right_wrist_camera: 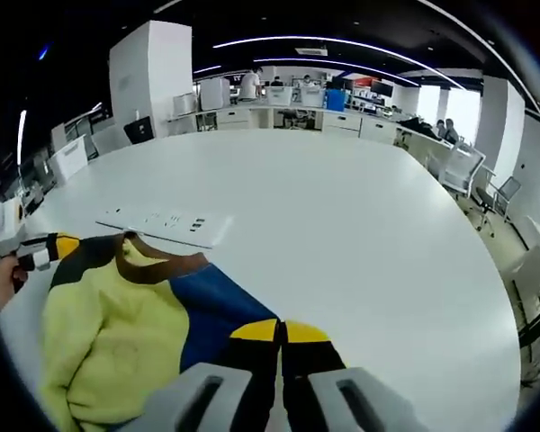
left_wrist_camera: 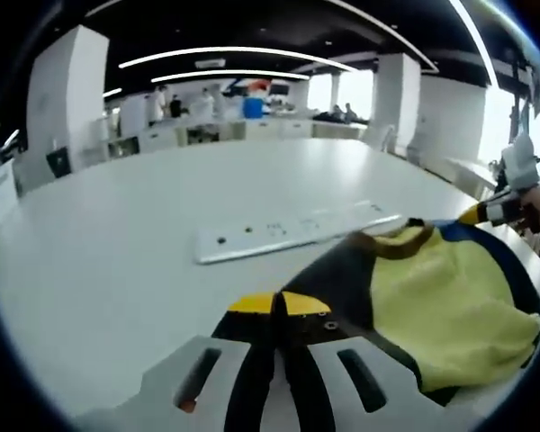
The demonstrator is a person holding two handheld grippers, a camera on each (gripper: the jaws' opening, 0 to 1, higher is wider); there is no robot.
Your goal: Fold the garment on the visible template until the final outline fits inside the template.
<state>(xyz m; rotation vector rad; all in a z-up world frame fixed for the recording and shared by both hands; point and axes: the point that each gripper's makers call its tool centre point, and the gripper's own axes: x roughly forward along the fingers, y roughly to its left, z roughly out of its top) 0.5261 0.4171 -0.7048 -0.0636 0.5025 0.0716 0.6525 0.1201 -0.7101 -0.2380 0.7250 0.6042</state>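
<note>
Garment [left_wrist_camera: 441, 315], yellow with dark and blue panels, lies on the white surface [left_wrist_camera: 117, 252] between both grippers. Left gripper [left_wrist_camera: 280, 304] pinches its dark edge with jaws closed; right gripper [right_wrist_camera: 281, 331] pinches the blue edge likewise, cloth stretching leftward from it.

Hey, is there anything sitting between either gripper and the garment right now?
Nothing visible does. The left gripper and the right gripper each have their yellow-tipped jaws closed at an edge of the garment, with no object between. The white panel on the table lies beyond the garment.
</note>
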